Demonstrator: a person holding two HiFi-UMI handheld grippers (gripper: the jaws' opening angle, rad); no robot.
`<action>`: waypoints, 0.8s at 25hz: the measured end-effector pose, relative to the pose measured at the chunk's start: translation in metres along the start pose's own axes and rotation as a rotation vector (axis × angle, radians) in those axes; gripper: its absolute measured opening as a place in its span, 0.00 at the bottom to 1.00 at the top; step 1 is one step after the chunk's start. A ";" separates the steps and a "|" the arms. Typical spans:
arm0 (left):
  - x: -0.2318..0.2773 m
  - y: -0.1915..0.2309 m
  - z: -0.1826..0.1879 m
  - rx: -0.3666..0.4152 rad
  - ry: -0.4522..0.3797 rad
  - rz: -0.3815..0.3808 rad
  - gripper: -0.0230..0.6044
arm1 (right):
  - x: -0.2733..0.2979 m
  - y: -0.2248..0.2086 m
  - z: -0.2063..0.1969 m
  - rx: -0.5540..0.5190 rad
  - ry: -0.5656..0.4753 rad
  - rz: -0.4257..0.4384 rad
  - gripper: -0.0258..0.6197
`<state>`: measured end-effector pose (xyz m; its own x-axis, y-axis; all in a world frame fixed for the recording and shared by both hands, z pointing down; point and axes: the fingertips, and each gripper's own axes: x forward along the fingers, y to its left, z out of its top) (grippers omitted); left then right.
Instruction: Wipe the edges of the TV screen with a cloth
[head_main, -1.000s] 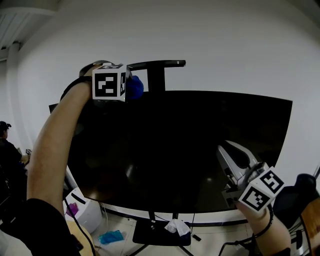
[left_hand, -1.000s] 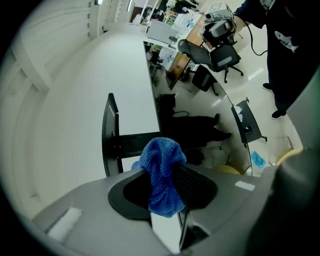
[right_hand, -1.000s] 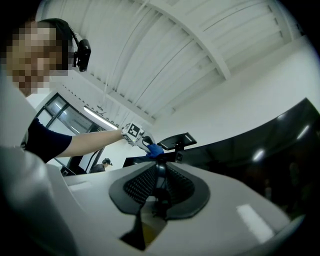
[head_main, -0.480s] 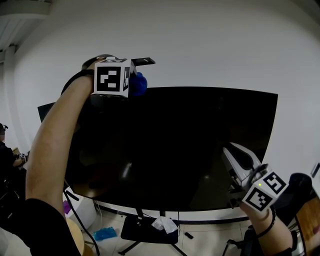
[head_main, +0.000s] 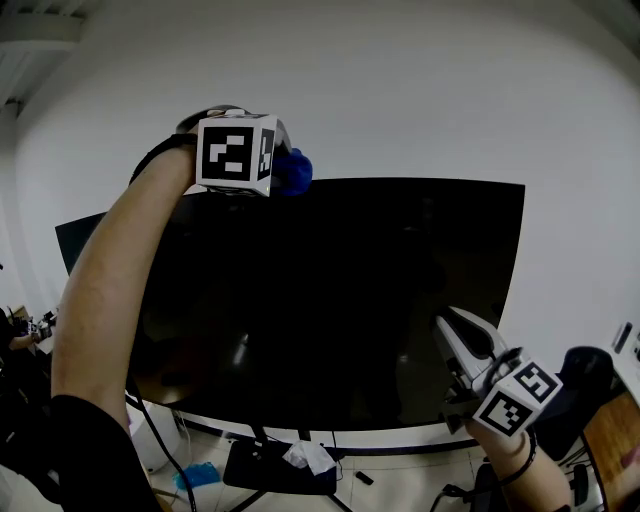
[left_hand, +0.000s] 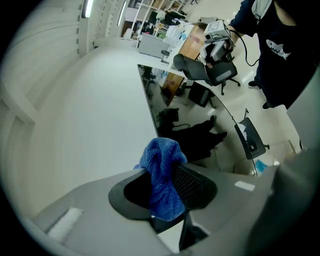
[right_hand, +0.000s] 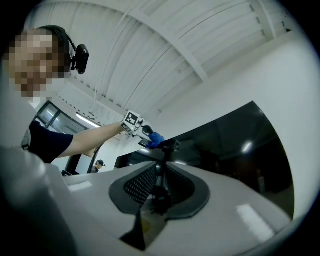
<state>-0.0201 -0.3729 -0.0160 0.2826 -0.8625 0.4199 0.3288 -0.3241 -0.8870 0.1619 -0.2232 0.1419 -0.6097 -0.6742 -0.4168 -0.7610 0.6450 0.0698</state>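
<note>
Head view: we hold the left gripper (head_main: 272, 165) clamped on the blue cloth (head_main: 294, 173), which sits at the top edge of the TV screen (head_main: 340, 300), left of its middle. Most of that edge runs level to the cloth's right. Our right gripper (head_main: 452, 335), closed and empty, hangs low by the screen's lower right, so the left is nearer.

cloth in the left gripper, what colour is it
Blue. The cloth shows best in the left gripper view, pinched between the fingers.

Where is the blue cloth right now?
In the head view, the blue cloth is pinched in the left tongs at the top edge of the TV, left of middle.
</note>
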 end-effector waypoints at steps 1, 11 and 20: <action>0.003 0.004 0.010 0.000 0.002 -0.003 0.21 | -0.006 -0.006 0.002 0.004 0.000 0.010 0.12; 0.029 0.046 0.122 -0.038 0.007 -0.024 0.21 | -0.093 -0.081 0.023 0.036 0.010 0.065 0.12; 0.051 0.082 0.233 -0.029 -0.051 -0.033 0.21 | -0.162 -0.148 0.038 0.064 0.008 0.036 0.12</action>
<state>0.2311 -0.3530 -0.0231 0.3179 -0.8304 0.4576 0.3124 -0.3639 -0.8775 0.3817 -0.1953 0.1650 -0.6382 -0.6531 -0.4076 -0.7232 0.6902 0.0264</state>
